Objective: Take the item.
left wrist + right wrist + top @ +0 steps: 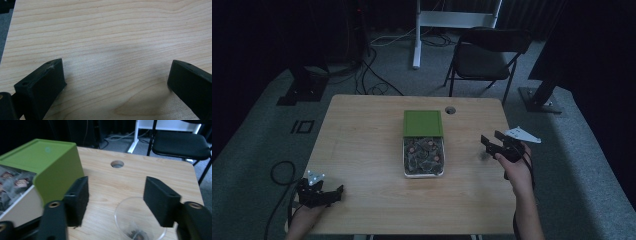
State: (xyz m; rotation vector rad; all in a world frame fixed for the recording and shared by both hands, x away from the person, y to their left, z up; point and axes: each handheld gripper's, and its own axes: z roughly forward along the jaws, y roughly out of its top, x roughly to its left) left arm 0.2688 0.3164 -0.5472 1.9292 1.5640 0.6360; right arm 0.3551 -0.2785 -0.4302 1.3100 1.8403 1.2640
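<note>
A: Right tool (116, 200) stood with jaws apart, nothing gripped, above a clear cup (138, 220) resting upright on the surface (362, 150). How far along?

B: Apparently a small dark item lay in the cup's bottom already; the jaws were clear of it. More packets remained in the box (423, 157), its green lid (423, 123) slid back.

A: Box orientation?

B: Long axis ran away from the person, open end nearer. Left tool (115, 82) rested wide, empty, at the near-left corner.
</note>
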